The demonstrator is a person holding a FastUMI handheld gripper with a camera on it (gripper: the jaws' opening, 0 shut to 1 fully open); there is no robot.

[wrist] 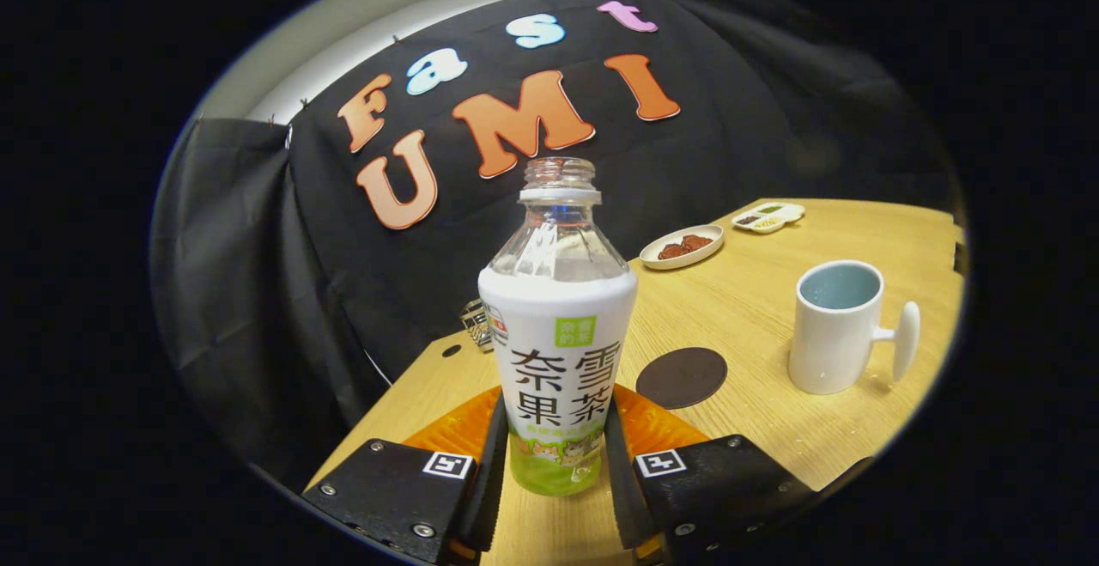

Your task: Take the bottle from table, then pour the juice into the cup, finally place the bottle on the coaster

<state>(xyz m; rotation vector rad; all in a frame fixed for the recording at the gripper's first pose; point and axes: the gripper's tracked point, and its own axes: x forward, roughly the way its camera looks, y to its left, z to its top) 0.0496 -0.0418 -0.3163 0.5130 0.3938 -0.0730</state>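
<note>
Gripping the bottle (558,325) low on its body, the gripper (554,463) is closing its two fingers against the sides of the label sleeve, one on each side, with no gap showing; it appears to be pressing on both sides. Whether the bottle's base is resting on the table (773,308) or hanging just above it is hard to tell from this angle.

Uncapped at the neck, the bottle is standing upright between the fingers, and the clear upper part is looking empty or nearly so, which suggests it is light. Thin plastic like this is likely giving under pressure, and the glossy sleeve is probably slippery, so a firm hold on the wider lower body, as now, seems the sensible place.

Large dark Chinese characters are running across the white sleeve, with a small green square badge above them and a green band with cartoon animals below; the small print is too fine to read.

Beyond the fingers, the dark round coaster (682,377) is lying near the bottle, and the white cup (837,325) is standing further to the same side, with its handle pointing away from the bottle.
</note>
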